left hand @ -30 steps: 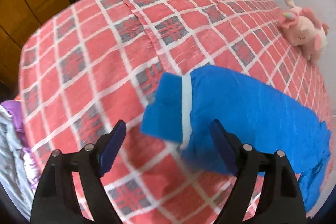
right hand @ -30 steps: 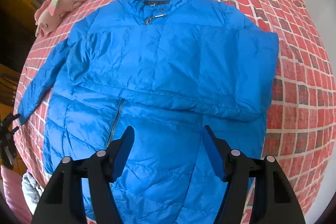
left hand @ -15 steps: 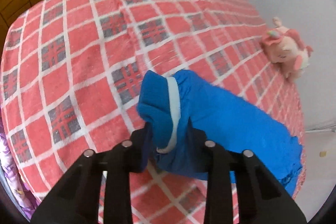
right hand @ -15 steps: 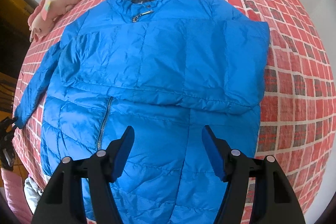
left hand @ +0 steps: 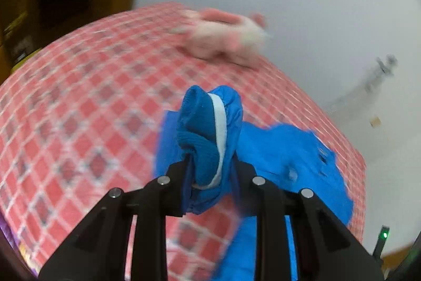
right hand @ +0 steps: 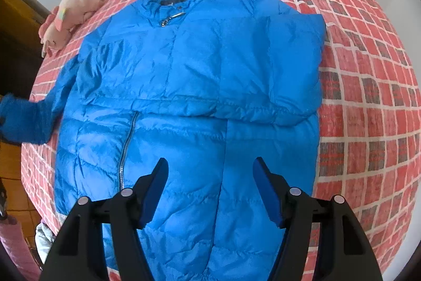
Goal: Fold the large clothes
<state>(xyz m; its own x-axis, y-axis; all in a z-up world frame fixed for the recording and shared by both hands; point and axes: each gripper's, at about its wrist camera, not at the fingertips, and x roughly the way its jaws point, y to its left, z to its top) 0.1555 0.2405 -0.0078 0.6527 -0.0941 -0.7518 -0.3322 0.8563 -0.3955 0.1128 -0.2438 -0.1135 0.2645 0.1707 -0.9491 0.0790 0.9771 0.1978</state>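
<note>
1. Blue puffer jacket (right hand: 194, 86) lies front-up on a bed with a red checked cover (right hand: 368, 86); collar toward the far wall, hem toward the right wrist camera.
2. Jacket's sleeve on the right of that view is folded in across the chest; its cuff edge forms a horizontal ridge above the waist.
3. Zipper (right hand: 127, 141) runs down the lower front, left of centre.
4. Left gripper (left hand: 210, 170): fingers clamped on the other sleeve's cuff (left hand: 208, 138). Knit cuff with a white band bunches up between them, raised above the bed cover. Rest of the sleeve trails back to the jacket body at lower right of the left wrist view. This view is motion-blurred.
5. In the right wrist view the same cuff (right hand: 23, 120) shows at the far left edge, out beyond the jacket's side.
6. Right gripper (right hand: 210, 188): fingers spread wide, nothing between them, positioned over the jacket's lower front panel. Contact with the fabric cannot be judged.
7. Pink plush toy (right hand: 65, 15) lies on the bed near the wall, just beside the jacket's shoulder, apart from the collar.
</note>
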